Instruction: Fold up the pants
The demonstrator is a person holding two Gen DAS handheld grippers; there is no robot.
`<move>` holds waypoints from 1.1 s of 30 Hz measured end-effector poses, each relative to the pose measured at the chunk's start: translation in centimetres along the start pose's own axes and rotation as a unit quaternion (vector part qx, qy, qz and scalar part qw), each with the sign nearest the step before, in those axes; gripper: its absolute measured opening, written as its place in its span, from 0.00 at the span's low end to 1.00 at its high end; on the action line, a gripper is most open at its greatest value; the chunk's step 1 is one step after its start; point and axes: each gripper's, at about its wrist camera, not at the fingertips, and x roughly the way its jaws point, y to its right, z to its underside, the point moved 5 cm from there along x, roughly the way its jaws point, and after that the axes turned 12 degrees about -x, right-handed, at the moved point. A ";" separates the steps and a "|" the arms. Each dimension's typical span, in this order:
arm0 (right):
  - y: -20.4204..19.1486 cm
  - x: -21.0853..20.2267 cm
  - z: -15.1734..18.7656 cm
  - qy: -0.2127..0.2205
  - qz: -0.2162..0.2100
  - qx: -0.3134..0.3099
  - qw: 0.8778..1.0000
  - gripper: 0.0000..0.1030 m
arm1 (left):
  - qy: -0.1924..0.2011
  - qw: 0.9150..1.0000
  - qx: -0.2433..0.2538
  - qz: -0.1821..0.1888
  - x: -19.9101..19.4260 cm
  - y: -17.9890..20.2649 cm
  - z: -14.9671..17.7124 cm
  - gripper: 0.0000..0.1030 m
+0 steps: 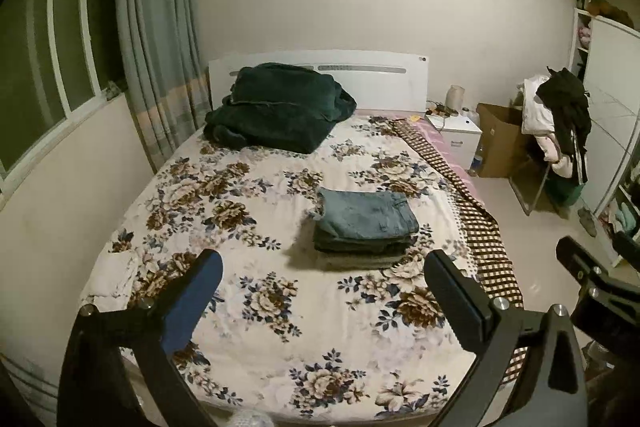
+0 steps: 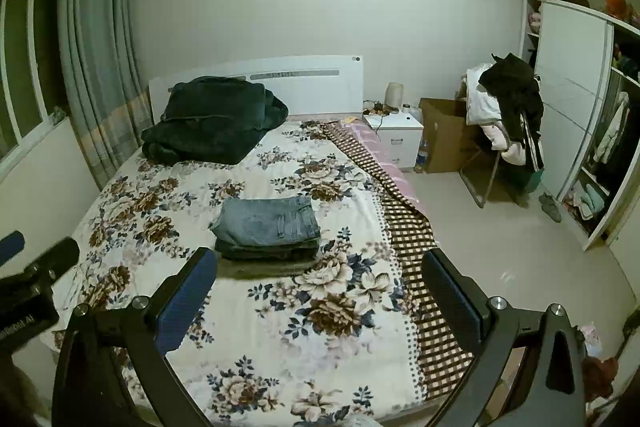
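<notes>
folded jeans (image 1: 366, 217) top a neat stack mid-bed (image 1: 280, 327), likely finished | left tool (image 1: 324, 299) and right tool (image 2: 320, 293) both spread apart, empty, held back above the bed's foot

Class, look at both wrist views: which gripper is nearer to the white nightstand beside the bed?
Right, probably. The right gripper hangs over the bed's foot on the nightstand's side; the left gripper is further toward the window side. Both are open and far from it.
</notes>
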 end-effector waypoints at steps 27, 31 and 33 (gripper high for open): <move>0.6 -0.7 0.3 -0.011 -0.018 0.005 1.000 1.00 | -0.011 1.000 -0.004 -0.009 -0.7 -0.4 0.5 1.00; 0.8 -0.3 0.0 -0.011 -0.022 0.004 1.000 1.00 | -0.011 1.000 -0.007 -0.012 -0.8 -0.6 0.4 1.00; 0.8 -0.1 -0.2 -0.011 -0.025 0.005 1.000 1.00 | -0.010 1.000 -0.008 -0.013 -0.7 -0.6 0.4 1.00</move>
